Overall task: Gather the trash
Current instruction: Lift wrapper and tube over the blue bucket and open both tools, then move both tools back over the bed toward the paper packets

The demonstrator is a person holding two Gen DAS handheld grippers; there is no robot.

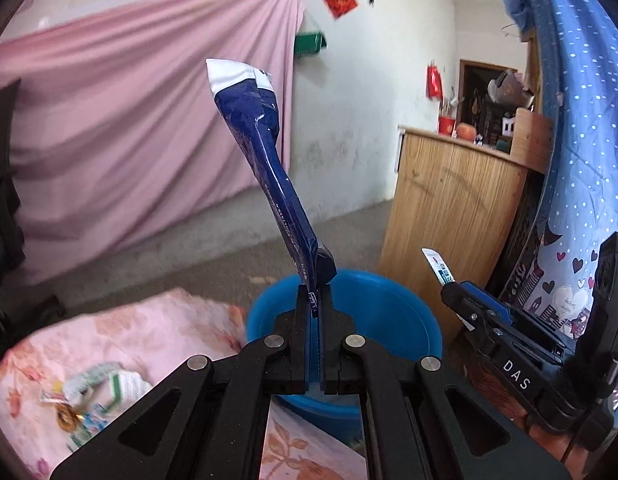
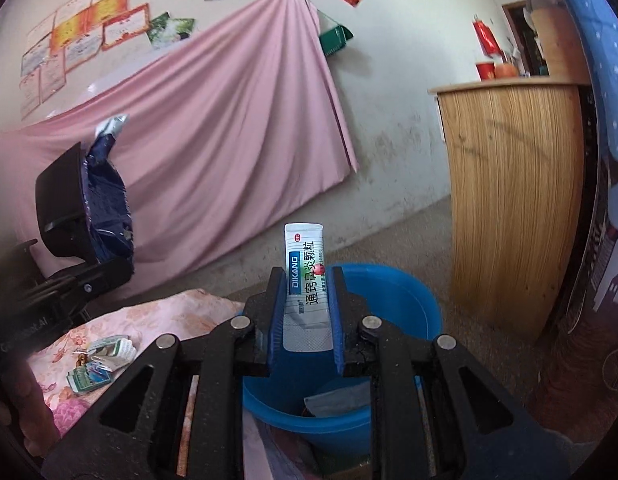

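The blue bucket (image 2: 393, 304) is the landmark: its near rim and most of its inside are hidden behind the black jaws in both views, and only a corner of a grey wrapper (image 2: 337, 400) lying in it shows. To the left of the bucket, the small wrappers (image 2: 101, 360) on the floral cloth (image 1: 129, 328) are too small and blurred to read.

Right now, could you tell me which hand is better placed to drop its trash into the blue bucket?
Probably the right. Its tongs hold the white sachet over the blue bucket, while the left tongs grip the dark blue wrapper nearer the rim.
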